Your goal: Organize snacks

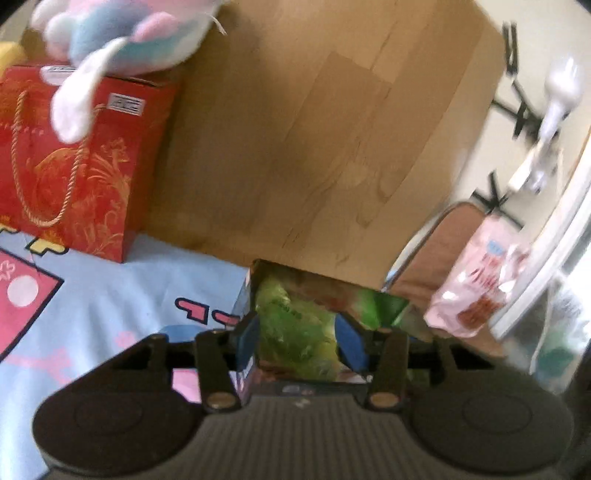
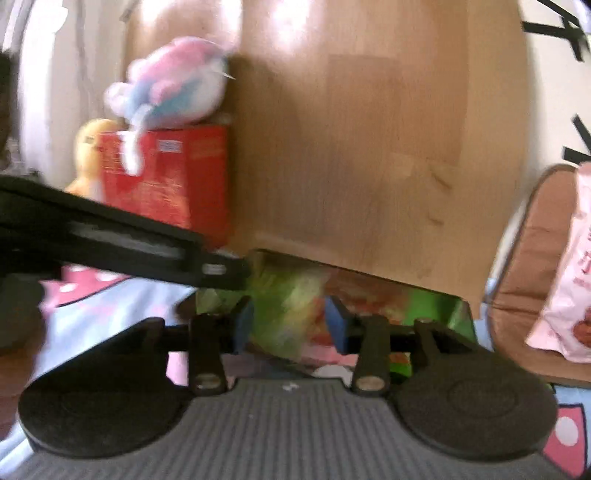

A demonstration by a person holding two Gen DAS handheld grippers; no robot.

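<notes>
An open snack box (image 1: 258, 271) stands on the patterned cloth against a wooden board; it also shows in the right wrist view (image 2: 454, 314). Green snack packets (image 1: 295, 332) fill it. My left gripper (image 1: 300, 338) reaches into the box, its blue pads on either side of a green packet; the grip is unclear. My right gripper (image 2: 289, 321) is also at the box mouth, pads either side of a green packet (image 2: 288, 314), blurred. The left gripper's body (image 2: 110, 232) crosses the right wrist view. A pink snack bag (image 1: 476, 280) lies on a brown cushion at right, also in the right wrist view (image 2: 569, 295).
A red gift bag (image 1: 74, 166) with a pastel plush toy (image 1: 129, 33) on top stands at left, a yellow plush (image 2: 88, 155) behind it. A wooden board (image 1: 314, 129) rises behind the box. A brown cushion (image 2: 524, 266) lies at right. Blue-pink cartoon cloth (image 1: 110, 295) covers the surface.
</notes>
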